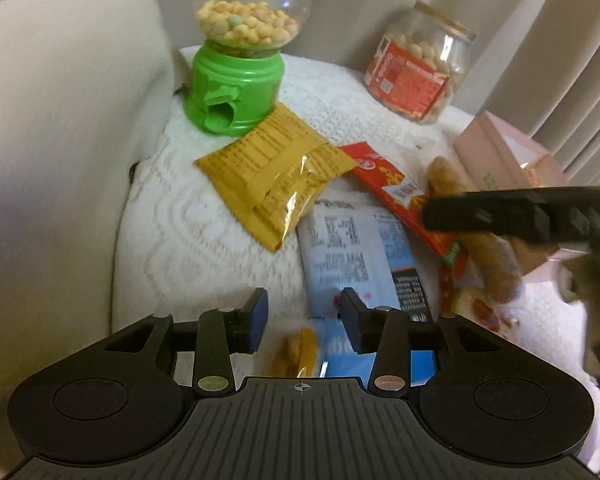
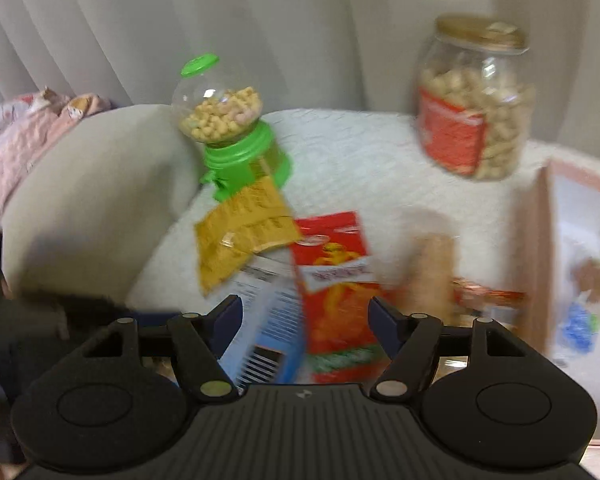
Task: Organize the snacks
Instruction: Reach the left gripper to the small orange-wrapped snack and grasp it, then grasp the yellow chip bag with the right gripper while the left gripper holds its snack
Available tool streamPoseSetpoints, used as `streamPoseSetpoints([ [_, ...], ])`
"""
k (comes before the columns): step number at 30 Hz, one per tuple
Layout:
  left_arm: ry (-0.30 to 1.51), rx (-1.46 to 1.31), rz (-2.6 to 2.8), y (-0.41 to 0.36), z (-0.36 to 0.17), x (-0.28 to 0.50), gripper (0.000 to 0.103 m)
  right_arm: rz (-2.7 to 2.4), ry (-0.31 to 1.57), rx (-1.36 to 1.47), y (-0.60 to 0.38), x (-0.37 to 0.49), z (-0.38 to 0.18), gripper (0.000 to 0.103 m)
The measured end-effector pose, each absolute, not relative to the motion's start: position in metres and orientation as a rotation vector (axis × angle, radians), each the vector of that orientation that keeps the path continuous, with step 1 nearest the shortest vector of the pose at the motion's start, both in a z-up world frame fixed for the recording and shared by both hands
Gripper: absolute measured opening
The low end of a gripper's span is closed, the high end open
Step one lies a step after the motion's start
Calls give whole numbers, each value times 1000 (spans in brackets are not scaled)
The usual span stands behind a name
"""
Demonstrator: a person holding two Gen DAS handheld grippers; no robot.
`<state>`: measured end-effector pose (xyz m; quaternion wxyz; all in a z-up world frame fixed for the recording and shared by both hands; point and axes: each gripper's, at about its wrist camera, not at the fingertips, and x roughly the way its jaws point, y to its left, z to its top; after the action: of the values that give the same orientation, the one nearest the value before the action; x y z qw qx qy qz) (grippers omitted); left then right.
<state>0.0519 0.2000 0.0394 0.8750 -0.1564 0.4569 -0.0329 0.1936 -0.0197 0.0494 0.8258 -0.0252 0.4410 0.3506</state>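
Left gripper point(image 1: 304, 320) released at lower centre above blue packet point(image 1: 352, 248), right gripper point(image 2: 306, 320) released over red packet point(image 2: 336, 288), yellow packet point(image 1: 276, 172) beside green dispenser point(image 1: 236, 88), peanut jar point(image 2: 472, 100) upper right.

1. Pale, cream-grey curtains point(image 2: 260, 32) hang in long vertical folds along the back of the room.
2. A round surface stands in front of them, draped in a white knitted cloth point(image 1: 220, 216) with a raised pattern.
3. Pressed close against its left side is the padded arm of a beige sofa point(image 1: 60, 112), soft and rounded.
4. Pink quilted fabric point(image 2: 16, 136) lies bunched beyond the sofa.
5. The light is soft and dim, throwing gentle shadows.
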Motion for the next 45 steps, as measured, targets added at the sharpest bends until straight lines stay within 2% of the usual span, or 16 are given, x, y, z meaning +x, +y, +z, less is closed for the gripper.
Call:
streamPoseSetpoints([
  [4,878,-353,-71,209,48,31,41,755,1039,6,18,210,48,70],
  [10,869,-272,-36,205,48,12,41,633,1219,161,81,240,23,72],
  [15,888,-260,-52,206,43,-7,41,446,1208,146,118,244,16,94],
  [21,877,-272,-51,211,38,-22,41,350,1144,16,144,228,16,95],
  [22,873,-270,-53,211,38,-24,41,350,1134,-6,147,224,16,94],
  [23,869,-272,-51,210,38,-25,41,347,1120,-37,148,219,17,86],
  [25,863,-274,-59,211,38,-27,41,385,1099,-71,143,209,21,76],
  [26,860,-274,-65,211,38,-28,41,416,1100,-72,138,204,25,56],
  [29,850,-270,-76,212,38,-30,41,497,1099,-57,115,189,42,48],
  [32,833,-252,-92,209,37,-29,40,541,1078,-64,92,174,58,26],
  [34,808,-227,-94,203,35,-30,39,558,1064,-50,73,164,67,20],
  [38,763,-255,-92,209,30,-31,37,551,1014,-41,32,142,75,19],
  [42,734,-306,-101,209,29,-36,37,536,1044,-18,-10,126,66,19],
  [44,720,-293,-118,202,37,-40,37,537,1056,-25,-28,119,62,22],
  [45,712,-275,-126,196,43,-42,37,538,1047,-36,-36,116,61,28],
])
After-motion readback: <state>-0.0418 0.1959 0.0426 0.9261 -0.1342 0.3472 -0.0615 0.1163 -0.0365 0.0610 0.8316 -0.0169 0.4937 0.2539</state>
